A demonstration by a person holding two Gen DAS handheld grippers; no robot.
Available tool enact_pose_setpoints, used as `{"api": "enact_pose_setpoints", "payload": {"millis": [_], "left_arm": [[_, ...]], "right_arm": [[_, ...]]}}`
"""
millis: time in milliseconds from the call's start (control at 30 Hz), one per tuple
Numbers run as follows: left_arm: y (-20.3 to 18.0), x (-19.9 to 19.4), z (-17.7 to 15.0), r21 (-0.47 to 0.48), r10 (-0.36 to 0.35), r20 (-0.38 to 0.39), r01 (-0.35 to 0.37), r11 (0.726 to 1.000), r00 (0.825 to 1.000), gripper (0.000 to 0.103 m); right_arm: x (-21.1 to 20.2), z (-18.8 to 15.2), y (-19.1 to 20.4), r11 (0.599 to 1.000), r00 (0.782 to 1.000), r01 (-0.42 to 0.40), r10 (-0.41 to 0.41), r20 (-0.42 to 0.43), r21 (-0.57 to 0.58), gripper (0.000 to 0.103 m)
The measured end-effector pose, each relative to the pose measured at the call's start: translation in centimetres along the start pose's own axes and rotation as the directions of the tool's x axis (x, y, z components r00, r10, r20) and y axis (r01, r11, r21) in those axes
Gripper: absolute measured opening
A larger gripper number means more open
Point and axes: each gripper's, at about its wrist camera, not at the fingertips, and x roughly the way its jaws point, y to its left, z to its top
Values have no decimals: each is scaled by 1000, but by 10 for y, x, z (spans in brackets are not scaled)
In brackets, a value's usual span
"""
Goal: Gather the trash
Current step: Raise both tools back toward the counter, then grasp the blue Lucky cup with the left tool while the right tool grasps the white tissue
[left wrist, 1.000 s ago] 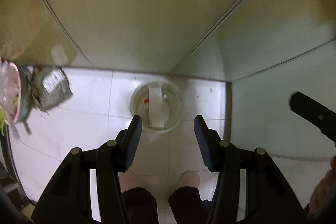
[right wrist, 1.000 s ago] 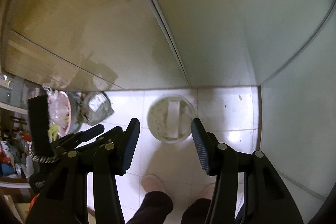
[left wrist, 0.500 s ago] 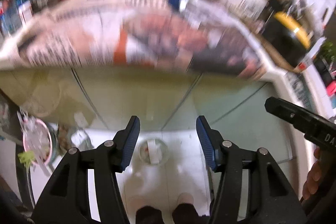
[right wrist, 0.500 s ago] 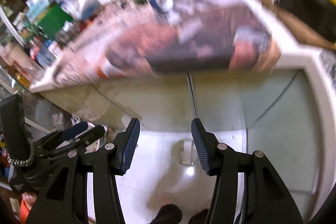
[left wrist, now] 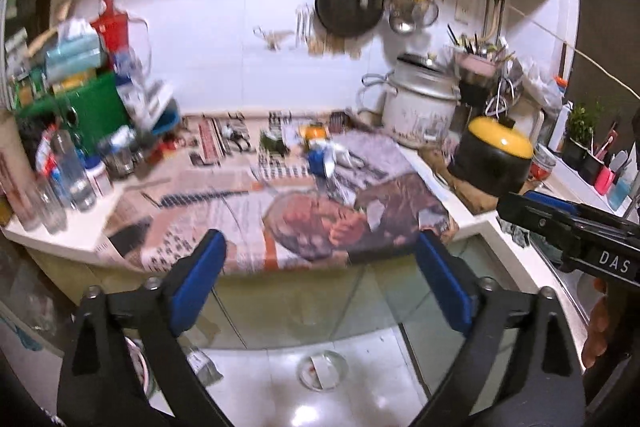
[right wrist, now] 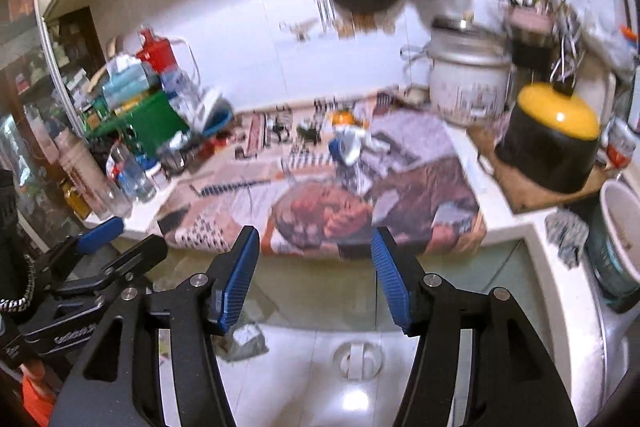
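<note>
The left gripper (left wrist: 320,279), a black frame with blue pads, has its jaws spread wide and opening further, with nothing between them. Through the gap shows the front edge of a white kitchen surface (left wrist: 60,239) covered with printed newspaper sheets (left wrist: 280,227). Low in the left wrist view, on the glossy white tiled floor (left wrist: 360,399), sits a round clear plastic lid with a white strip across it (left wrist: 322,371), a piece of trash, well below the jaws and close to the pale green glass cabinet doors (left wrist: 300,307). A crumpled grey wrapper (left wrist: 202,363) lies on the floor to its left.

The right gripper (right wrist: 314,279), of the same black and blue build, has its jaws partly apart and opening, also empty. In the right wrist view the same lid (right wrist: 356,359) lies on the floor beneath them, the grey wrapper (right wrist: 244,341) to its left.

On the newspaper, further back, lies a crushed blue and white carton (left wrist: 324,159), blurred. Beyond stand a white rice cooker with a metal lid (left wrist: 420,107) and a black pot with a yellow lid (left wrist: 494,157). A dark frying pan (left wrist: 348,5) hangs on the white tiled wall. A green box (left wrist: 92,107) and clear bottles (left wrist: 70,175) crowd the left end of the surface.
</note>
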Motion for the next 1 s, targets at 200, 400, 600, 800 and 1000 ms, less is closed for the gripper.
{"api": "enact_pose_setpoints", "payload": {"millis": [200,400,600,800,1000], "left_arm": [[3,-12,21,15,-11,41,11,1000,999,102],[1,6,39,13,-12,54,11,1000,998,102],[-12,45,65,12,15,64,-16,1000,998,102],[-32,96,99,6,50,47,-51,999,998,102],[-45,150,123,-76,107,9,-106,991,994,102]], "right_arm": [[-13,14,3,999,996,43,-44,75,22,79],[-7,31,-9,997,992,68,-70,107,26,83],[16,55,-38,998,992,51,-53,113,24,83],[46,90,-75,1000,994,24,-24,102,3,83],[82,122,-117,999,998,-23,25,52,-34,83]]}}
